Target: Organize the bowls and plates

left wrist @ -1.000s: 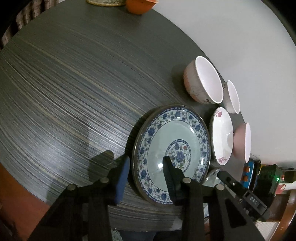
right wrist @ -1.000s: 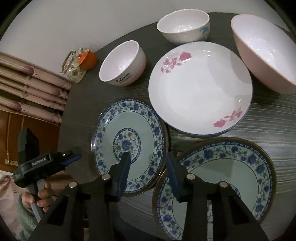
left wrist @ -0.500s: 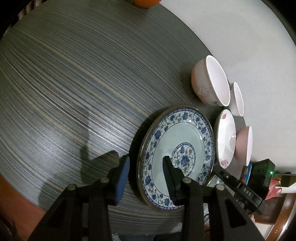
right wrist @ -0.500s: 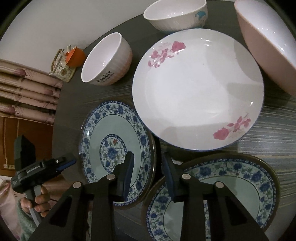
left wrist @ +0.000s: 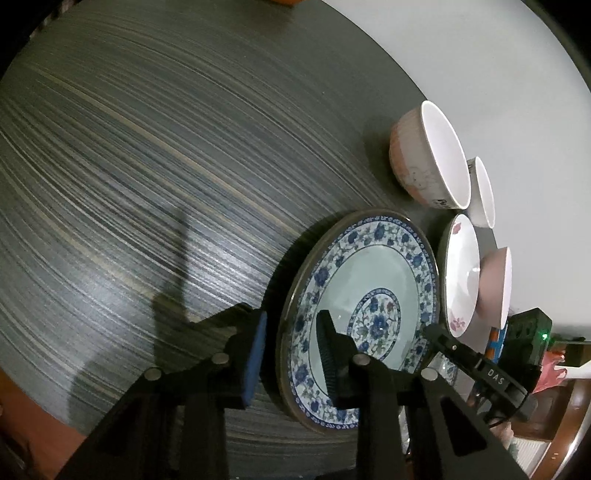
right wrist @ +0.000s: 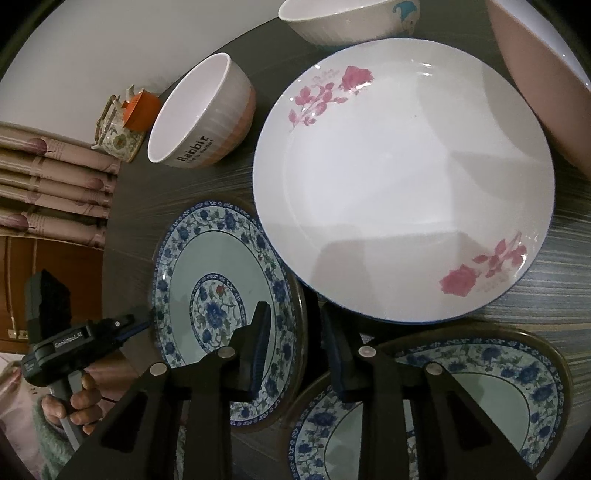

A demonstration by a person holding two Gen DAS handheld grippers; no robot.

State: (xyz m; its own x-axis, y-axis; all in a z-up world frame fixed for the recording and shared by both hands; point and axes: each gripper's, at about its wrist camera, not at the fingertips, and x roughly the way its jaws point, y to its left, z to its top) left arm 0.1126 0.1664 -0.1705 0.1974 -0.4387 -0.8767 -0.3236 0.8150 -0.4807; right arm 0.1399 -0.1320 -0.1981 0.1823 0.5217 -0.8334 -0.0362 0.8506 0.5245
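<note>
A blue-floral plate (left wrist: 369,280) (right wrist: 207,266) lies on the dark round table (left wrist: 147,147). My left gripper (left wrist: 291,354) straddles its near-left rim, one finger outside the rim and one over the plate's face. Its jaws are closing, with a slight gap still showing at the outer pad. My right gripper (right wrist: 299,339) straddles the opposite rim. Its jaws are closing too, and its pads do not visibly press the rim. A second blue-floral plate (right wrist: 461,406) sits just right of the right gripper.
A white plate with pink roses (right wrist: 402,177) touches the blue plates. Behind it stand a "Rabbit" bowl (right wrist: 199,110), a white bowl (right wrist: 347,18) and a pink bowl (right wrist: 535,74). A small teapot (right wrist: 122,122) sits near the table's edge. A hand (right wrist: 74,406) holds the left gripper's handle.
Both grippers have dropped closer to the blue-floral plate, and their jaws have narrowed around its opposite rims. The dishes have not moved.
</note>
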